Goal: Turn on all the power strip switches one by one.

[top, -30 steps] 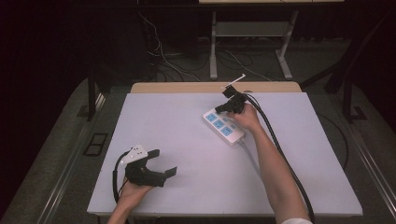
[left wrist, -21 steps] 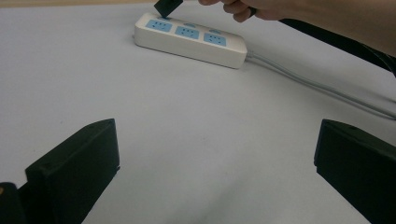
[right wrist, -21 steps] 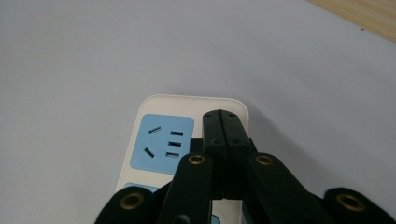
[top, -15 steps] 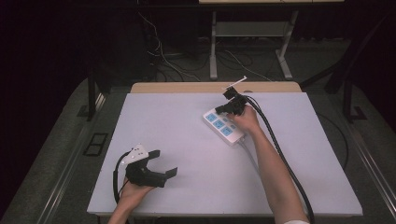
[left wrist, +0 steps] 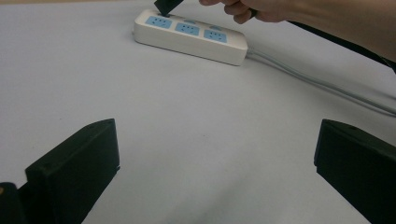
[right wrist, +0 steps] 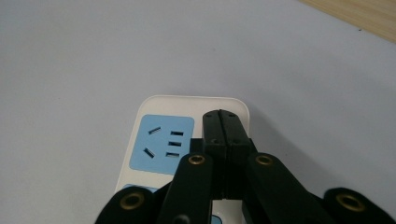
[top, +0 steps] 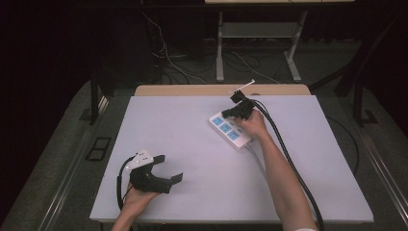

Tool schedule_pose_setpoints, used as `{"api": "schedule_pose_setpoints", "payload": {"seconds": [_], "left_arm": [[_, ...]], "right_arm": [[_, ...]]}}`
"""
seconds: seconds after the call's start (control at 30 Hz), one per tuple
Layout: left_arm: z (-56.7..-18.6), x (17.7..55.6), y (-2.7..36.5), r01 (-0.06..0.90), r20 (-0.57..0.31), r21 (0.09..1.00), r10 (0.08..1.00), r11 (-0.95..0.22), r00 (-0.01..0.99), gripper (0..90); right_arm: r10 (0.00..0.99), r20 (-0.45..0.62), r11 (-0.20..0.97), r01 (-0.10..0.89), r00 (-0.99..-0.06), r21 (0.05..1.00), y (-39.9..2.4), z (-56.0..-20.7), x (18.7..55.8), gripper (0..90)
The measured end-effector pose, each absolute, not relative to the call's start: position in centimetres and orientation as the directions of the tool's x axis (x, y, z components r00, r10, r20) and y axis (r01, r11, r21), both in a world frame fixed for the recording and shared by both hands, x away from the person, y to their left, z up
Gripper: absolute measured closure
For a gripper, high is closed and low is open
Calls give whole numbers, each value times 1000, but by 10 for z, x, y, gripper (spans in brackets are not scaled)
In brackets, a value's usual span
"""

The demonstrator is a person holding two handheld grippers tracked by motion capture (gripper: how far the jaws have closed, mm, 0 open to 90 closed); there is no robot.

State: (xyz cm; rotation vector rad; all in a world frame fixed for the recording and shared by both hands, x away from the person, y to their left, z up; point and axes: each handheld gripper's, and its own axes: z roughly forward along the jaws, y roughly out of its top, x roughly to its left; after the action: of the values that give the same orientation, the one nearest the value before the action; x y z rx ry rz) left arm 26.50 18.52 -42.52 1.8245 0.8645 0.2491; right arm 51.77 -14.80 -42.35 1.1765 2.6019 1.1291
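We rest our closed, empty right gripper [right wrist: 226,122] on the far end of the rigid, light power strip [top: 231,131] mid-table, best clasped across its narrow sides, while our left gripper [top: 169,168] lies wide open near us.

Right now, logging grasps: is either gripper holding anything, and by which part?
Nothing held. The left gripper is open over bare table; the right gripper is shut empty above the power strip.

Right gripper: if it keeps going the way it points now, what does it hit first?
Likely the power strip: the right gripper, jaws shut, points down at its end beside the blue outlet. Contact itself unclear.
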Motion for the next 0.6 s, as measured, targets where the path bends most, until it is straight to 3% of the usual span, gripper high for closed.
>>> {"api": "schedule_pose_setpoints", "payload": {"seconds": [0.6], "left_arm": [[-425,266,186,442,-222,878,664,-182,714,0]], "right_arm": [[667,247,409,622,-703,668,-159,-404,509,900]]}}
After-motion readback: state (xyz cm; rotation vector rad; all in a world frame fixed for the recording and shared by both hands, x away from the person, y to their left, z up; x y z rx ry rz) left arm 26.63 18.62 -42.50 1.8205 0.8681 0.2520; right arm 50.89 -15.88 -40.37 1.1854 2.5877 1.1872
